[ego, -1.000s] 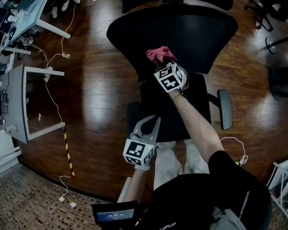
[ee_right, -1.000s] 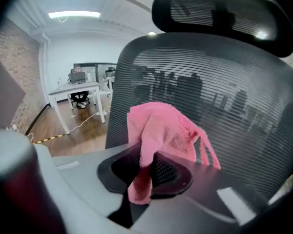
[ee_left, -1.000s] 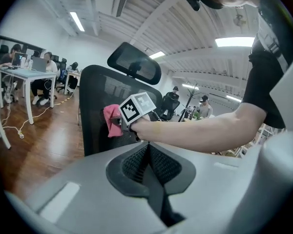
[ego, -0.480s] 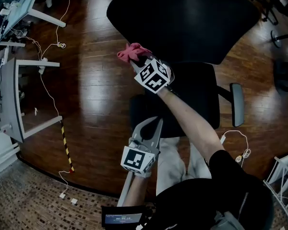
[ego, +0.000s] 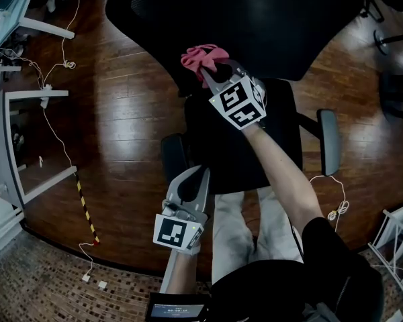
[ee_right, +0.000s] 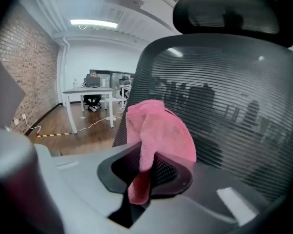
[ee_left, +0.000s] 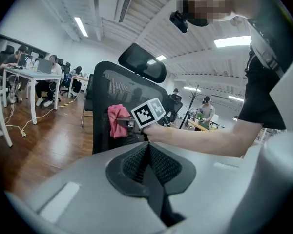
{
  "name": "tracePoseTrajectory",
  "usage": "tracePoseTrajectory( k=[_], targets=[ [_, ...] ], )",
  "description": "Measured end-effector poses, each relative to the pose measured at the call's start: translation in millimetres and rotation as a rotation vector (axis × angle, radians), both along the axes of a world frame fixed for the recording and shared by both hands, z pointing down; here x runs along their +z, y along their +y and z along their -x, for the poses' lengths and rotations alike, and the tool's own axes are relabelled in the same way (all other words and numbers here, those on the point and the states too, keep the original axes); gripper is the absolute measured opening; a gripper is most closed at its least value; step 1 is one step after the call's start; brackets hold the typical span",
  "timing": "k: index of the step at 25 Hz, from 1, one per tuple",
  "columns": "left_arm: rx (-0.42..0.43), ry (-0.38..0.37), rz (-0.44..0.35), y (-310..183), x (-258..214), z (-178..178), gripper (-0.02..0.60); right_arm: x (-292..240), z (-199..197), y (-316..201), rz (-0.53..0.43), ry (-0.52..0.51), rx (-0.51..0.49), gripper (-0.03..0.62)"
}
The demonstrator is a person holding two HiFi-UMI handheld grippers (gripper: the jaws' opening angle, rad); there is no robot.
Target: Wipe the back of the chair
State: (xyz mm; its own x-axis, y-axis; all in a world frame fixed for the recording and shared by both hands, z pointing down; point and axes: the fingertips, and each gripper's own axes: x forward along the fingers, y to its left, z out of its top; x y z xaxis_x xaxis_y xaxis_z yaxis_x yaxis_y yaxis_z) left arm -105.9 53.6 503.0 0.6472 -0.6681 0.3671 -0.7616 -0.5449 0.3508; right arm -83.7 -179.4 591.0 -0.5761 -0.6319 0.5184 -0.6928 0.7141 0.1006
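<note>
A black mesh-backed office chair [ego: 255, 19] stands in front of me, its seat [ego: 242, 146] below the back; the backrest [ee_right: 224, 106] fills the right gripper view and also shows as the chair back [ee_left: 112, 106] in the left gripper view. My right gripper [ego: 211, 72] is shut on a pink cloth [ego: 203, 57], pressed at the left part of the backrest; the same cloth [ee_right: 158, 135] bulges out of the jaws. My left gripper [ego: 195, 180] hangs low by the seat's front left, shut with nothing in it.
Dark wooden floor [ego: 121, 113] surrounds the chair. White desks [ego: 13, 113] with trailing cables [ego: 54, 79] stand at the left. A yellow-black tape strip [ego: 86, 210] lies on the floor. Another chair's base [ego: 389, 39] sits at the right. People work at desks [ee_left: 34, 77] far off.
The right gripper with the pink cloth swung left off the backrest edge, then back right onto it. The chair back now sits higher in view. The left gripper dropped slightly.
</note>
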Motion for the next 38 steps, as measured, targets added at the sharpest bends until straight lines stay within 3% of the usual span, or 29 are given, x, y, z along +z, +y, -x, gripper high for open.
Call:
tracePoseTrajectory(
  k=[15, 24, 29, 33, 38],
  targets=[
    [0.115, 0.040, 0.028, 6, 3, -108, -0.009, 9, -274, -4, 0.011, 0.059, 0.378, 0.040],
    [0.165, 0.015, 0.043, 6, 9, -139, -0.009, 21, -378, 11, 0.042, 0.101, 0.615, 0.040],
    [0.167, 0.044, 0.036, 0, 5, -148, -0.009, 45, -351, 19, 0.086, 0.108, 0.583, 0.040],
    [0.169, 0.079, -0.008, -7, -15, -149, -0.009, 54, -295, 19, 0.091, 0.108, 0.504, 0.040],
    [0.126, 0.112, -0.015, -2, -21, -124, -0.009, 61, -201, 20, 0.095, 0.076, 0.385, 0.040]
  ],
)
